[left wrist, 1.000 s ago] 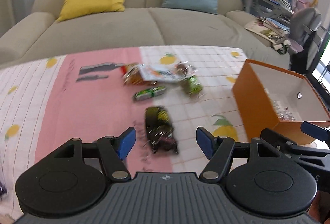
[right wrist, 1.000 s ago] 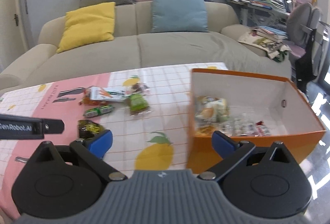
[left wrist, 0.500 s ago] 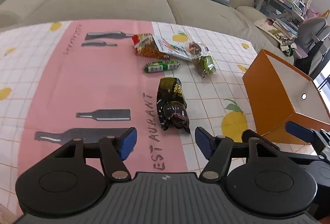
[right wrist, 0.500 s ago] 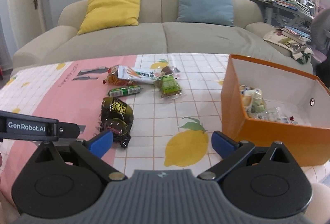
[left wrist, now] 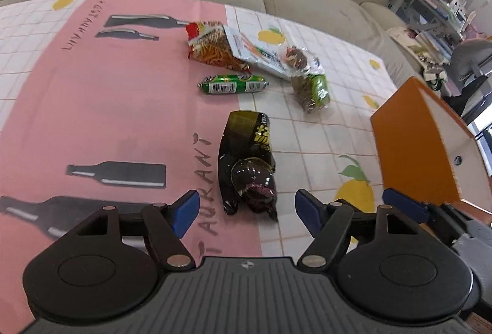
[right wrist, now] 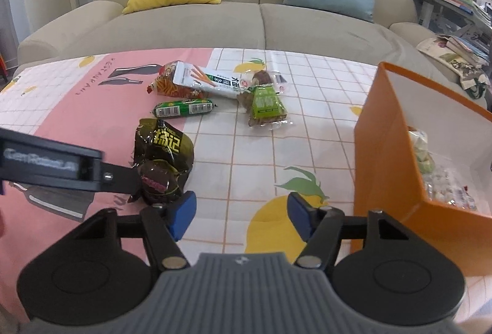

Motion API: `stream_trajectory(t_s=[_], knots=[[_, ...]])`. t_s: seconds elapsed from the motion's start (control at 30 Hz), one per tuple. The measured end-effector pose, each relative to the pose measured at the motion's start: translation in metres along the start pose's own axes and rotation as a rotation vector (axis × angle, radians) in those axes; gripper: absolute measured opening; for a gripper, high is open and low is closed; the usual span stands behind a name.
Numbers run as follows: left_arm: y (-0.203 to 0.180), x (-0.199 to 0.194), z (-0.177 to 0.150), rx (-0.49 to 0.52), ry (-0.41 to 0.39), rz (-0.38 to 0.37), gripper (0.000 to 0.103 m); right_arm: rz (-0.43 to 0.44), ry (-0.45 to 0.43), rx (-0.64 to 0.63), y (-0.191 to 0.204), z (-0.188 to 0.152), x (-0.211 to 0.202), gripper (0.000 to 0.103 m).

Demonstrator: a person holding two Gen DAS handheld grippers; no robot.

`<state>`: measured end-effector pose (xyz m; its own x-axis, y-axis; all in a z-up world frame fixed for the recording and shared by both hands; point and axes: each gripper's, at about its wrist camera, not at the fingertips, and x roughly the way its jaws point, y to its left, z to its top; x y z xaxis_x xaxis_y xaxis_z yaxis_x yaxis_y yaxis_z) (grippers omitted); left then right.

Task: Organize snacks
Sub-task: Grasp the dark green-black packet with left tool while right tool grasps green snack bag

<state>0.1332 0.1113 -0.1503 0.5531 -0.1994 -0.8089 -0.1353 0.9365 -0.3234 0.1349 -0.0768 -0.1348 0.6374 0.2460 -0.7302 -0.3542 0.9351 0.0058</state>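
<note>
A dark, crinkled snack pouch [left wrist: 247, 161] with yellow lettering lies flat on the counter [left wrist: 92, 106] — nearest of the loose snacks. Beyond it lie a green sausage stick [left wrist: 233, 84], a red-orange noodle bag [left wrist: 212, 46] under a white packet [left wrist: 256, 52], and a green packet [left wrist: 312, 89]. At right stands the open orange box [right wrist: 387, 149] — wrapped snacks [right wrist: 442, 180] inside.

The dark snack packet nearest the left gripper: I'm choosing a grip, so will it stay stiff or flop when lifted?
The dark snack packet looks crinkled and glossy, so it probably flexes and may slip. Its bulging lower end suggests the weight sits there, so the flat end would likely droop.
</note>
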Motion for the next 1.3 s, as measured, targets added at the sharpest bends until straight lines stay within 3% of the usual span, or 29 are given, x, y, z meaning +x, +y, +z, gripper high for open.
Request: stream_trajectory(t_s=[0.23, 0.4, 0.5, 0.67, 0.93, 1.3], knots=[[0.007, 0.028, 0.002, -0.016, 0.015, -0.022, 0.076, -0.006, 0.025, 0.005, -0.003, 0.0, 0.019, 0.064], [-0.002, 0.038, 0.004, 0.049, -0.009, -0.007, 0.076, 0.013, 0.041, 0.013, -0.004, -0.003, 0.029, 0.064], [-0.009, 0.041, 0.004, 0.111, -0.023, 0.017, 0.063, 0.017, 0.048, 0.014, -0.005, -0.002, 0.034, 0.064], [-0.008, 0.041, 0.005, 0.099, -0.027, 0.018, 0.06, 0.004, 0.028, -0.019, -0.007, 0.005, 0.043, 0.064], [0.008, 0.038, 0.033, 0.049, -0.067, 0.052, 0.059, -0.021, -0.053, -0.168, -0.002, 0.035, 0.068, 0.073], [0.019, 0.04, 0.049, 0.015, -0.077, 0.061, 0.059, -0.054, -0.038, -0.134, -0.023, 0.086, 0.132, 0.079]])
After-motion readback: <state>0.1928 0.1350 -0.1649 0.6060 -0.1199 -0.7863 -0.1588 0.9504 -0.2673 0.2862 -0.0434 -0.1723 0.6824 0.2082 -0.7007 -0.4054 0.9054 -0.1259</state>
